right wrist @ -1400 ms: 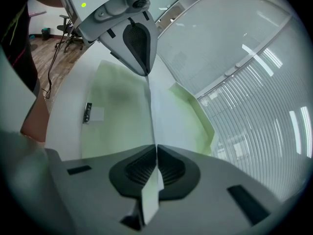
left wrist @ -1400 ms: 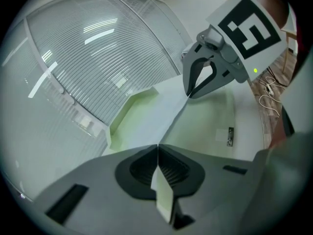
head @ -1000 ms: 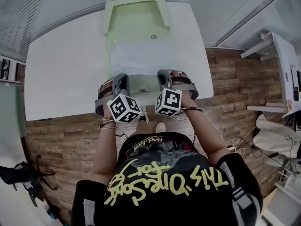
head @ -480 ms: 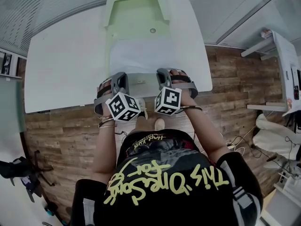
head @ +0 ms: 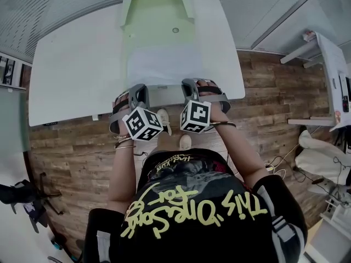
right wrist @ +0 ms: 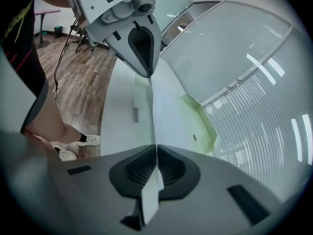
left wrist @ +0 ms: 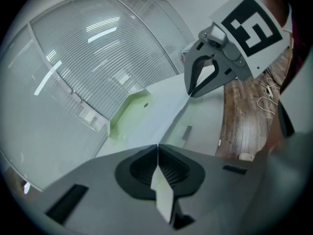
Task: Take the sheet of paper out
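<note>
Both hands have slid back toward the person, drawing the sheet of paper along. Left tool and right tool each pinch its near edge, side by side. It runs straight away from them, far end apparently still inside the green folder on the bench.

Black T-shirt, yellow lettering

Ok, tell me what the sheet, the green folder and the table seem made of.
Sheet: likely thin matte white paper; edge-on it is a mere line. Green folder: probably translucent plastic, pale, glossy, with a round snap. Table: smooth white top, laminate or painted board; can't tell which.
</note>
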`<state>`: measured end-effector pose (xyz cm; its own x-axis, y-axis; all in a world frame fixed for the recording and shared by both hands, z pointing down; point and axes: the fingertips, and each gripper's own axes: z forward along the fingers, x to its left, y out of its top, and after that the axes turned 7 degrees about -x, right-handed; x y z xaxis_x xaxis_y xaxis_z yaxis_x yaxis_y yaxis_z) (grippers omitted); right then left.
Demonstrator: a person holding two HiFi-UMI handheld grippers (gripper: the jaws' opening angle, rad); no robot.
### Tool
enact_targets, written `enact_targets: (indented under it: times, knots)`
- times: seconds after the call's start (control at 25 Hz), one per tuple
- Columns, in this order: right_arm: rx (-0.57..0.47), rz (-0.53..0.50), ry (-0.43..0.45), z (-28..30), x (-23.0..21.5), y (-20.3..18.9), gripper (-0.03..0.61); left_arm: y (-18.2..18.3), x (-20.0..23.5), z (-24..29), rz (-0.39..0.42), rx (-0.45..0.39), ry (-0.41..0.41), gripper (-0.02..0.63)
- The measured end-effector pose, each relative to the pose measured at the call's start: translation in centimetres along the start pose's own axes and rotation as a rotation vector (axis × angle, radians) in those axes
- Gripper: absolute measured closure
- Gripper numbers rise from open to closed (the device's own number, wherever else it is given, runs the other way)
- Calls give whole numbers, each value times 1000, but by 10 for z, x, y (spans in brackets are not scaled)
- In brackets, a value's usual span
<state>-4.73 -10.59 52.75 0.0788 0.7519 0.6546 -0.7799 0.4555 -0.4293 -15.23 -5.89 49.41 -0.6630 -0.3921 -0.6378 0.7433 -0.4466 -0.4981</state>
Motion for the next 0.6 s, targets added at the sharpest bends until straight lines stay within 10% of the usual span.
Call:
enact_targets:
  times: [0.6]
  knots:
    - [-30, -14, 0, -25, 15, 2, 568, 3, -17, -26, -4, 11, 18, 606]
